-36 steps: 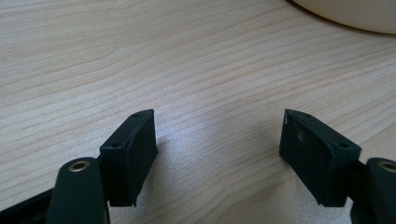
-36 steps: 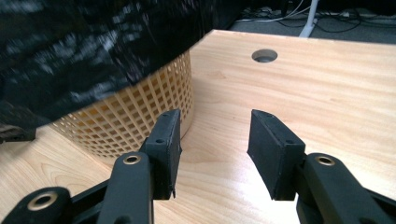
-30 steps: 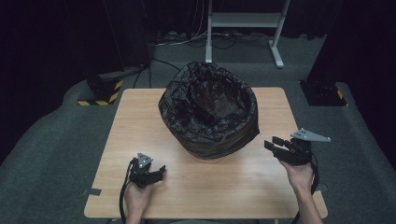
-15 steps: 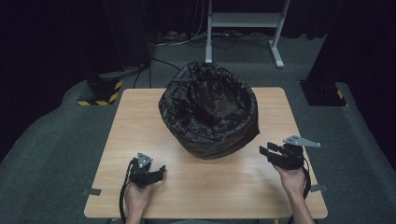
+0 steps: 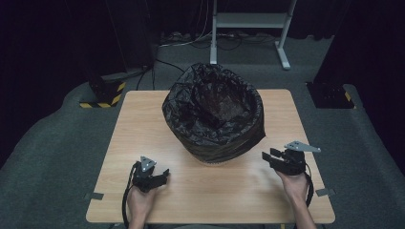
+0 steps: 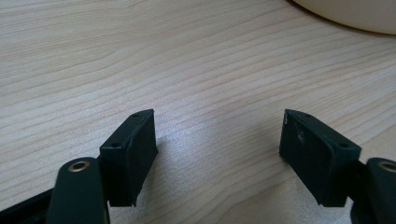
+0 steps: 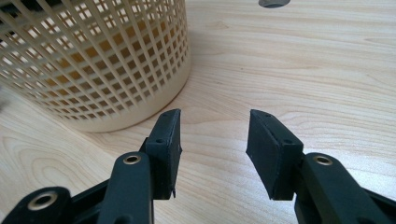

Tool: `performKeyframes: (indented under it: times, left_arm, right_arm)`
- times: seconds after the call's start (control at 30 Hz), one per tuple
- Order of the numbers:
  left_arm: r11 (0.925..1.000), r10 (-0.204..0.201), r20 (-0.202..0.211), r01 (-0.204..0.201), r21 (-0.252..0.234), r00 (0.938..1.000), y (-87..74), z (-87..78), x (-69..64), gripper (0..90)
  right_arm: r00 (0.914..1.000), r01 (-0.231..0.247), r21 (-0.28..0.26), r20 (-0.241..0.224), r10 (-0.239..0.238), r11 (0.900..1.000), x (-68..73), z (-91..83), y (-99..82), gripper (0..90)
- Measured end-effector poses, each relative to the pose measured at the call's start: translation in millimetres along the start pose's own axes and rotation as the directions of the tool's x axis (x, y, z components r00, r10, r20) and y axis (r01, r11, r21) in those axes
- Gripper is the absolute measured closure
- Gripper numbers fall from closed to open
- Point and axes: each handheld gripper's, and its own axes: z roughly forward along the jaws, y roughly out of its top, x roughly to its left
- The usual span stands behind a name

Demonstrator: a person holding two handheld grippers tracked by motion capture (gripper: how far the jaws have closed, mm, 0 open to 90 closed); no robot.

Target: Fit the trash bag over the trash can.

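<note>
At a light wooden table (image 5: 143,124), you hold a two-jaw gripper in each hand, both low over the near half of the board, with a cream lattice basket (image 7: 93,60) lined by a black bin bag (image 5: 212,112) standing at the table's middle. Your left gripper (image 5: 160,179) sits close to the near left edge, its jaws aimed toward the basket and spread wide; in the left gripper view they frame nothing but bare wood grain, with the pale curve of the basket's base (image 6: 355,14) showing at the top right corner, well apart from the tips. Your right gripper (image 5: 270,156) is on the near right side, near the basket's lower right flank but not touching it, its grey three-cornered plate (image 5: 302,146) level on top. Its jaws stand about half open and grip nothing: in the right gripper view (image 7: 212,135) bare tabletop lies between the pads, and the basket's latticed wall rises just beyond and to the side of one jaw. The bag drapes over the basket's rim and hangs crumpled down most of its outside wall, leaving a thin strip of cream base visible near the table. A cable (image 5: 125,205) trails from the left gripper past your wrist.
</note>
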Motion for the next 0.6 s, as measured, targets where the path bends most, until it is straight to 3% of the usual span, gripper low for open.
performKeyframes:
  times: [0.33,0.6]
  left_arm:
    - [1.0000,-0.002,0.000,0.002,-0.003,1.0000,0.0,0.2,-0.2,27.3]
    - [1.0000,-0.002,0.000,0.002,-0.003,1.0000,0.0,0.2,-0.3,27.3]
  right_arm:
    - [1.0000,-0.003,0.028,0.004,0.003,0.9996,-1.0,11.2,-8.9,54.4]
    - [0.9995,0.023,0.067,0.022,-0.024,0.9975,-0.4,24.1,-16.5,54.4]
